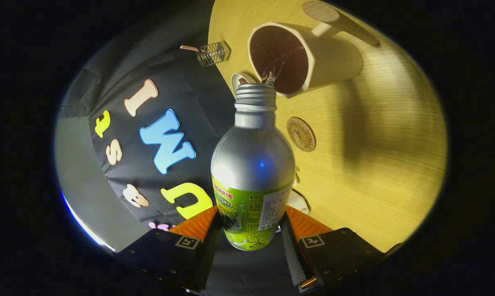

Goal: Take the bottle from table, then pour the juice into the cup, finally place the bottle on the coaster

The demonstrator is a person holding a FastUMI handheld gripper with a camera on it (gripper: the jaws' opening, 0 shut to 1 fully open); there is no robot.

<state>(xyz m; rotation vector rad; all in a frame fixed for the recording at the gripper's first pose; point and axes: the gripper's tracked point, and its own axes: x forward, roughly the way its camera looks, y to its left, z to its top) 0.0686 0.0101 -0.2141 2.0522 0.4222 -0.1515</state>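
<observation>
My gripper is shut on the silver bottle, both fingers pressing its green-labelled lower body. The bottle is tipped over, its open threaded mouth held at the rim of the white cup. A thin stream of liquid runs from the mouth into the cup, which holds dark juice. A round brown coaster lies on the wooden table just beside the bottle's shoulder, between the fingers and the cup.
A small wire-mesh holder stands near the table's edge beyond the cup. A small white object lies by the bottle's mouth. A round grey-topped thing stands past the cup. White items sit behind the bottle.
</observation>
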